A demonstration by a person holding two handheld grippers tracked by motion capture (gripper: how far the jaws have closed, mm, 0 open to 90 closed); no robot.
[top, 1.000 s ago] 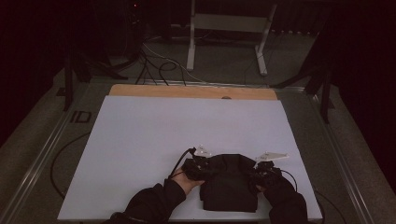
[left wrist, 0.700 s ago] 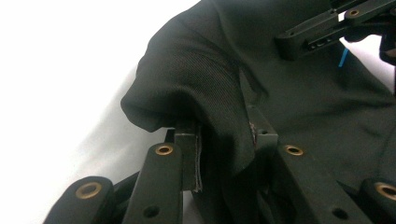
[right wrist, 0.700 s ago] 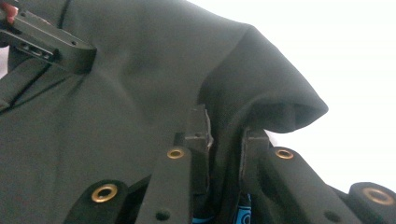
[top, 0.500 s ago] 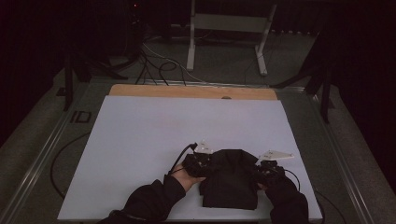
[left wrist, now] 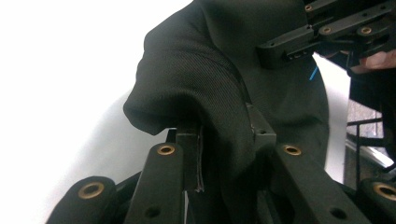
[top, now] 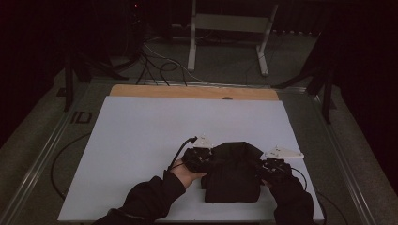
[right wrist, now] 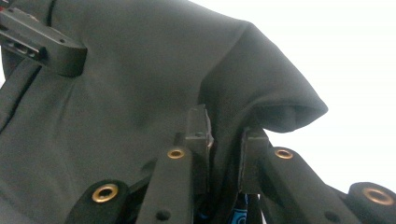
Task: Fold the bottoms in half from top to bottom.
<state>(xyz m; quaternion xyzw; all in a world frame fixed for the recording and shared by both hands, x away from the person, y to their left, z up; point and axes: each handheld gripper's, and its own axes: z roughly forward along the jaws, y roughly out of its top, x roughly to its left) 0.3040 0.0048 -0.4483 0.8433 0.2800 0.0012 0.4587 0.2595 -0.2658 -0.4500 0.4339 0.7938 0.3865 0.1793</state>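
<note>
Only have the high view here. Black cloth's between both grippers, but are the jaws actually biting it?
Observer: Yes. The left gripper has a fold of the black cloth pinched between its jaws.
Operator: Right side too?
Observer: Same. The right gripper is clamped on a bunched edge of the cloth.
Operator: Any slack showing?
Observer: In the right gripper view a loose corner droops over the outer jaw, above the white tabletop.

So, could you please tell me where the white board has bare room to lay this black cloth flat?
The white board is bare from the wooden strip down to the black cloth, and along its left side. It is crowded only near the front edge, around both grippers.
</note>
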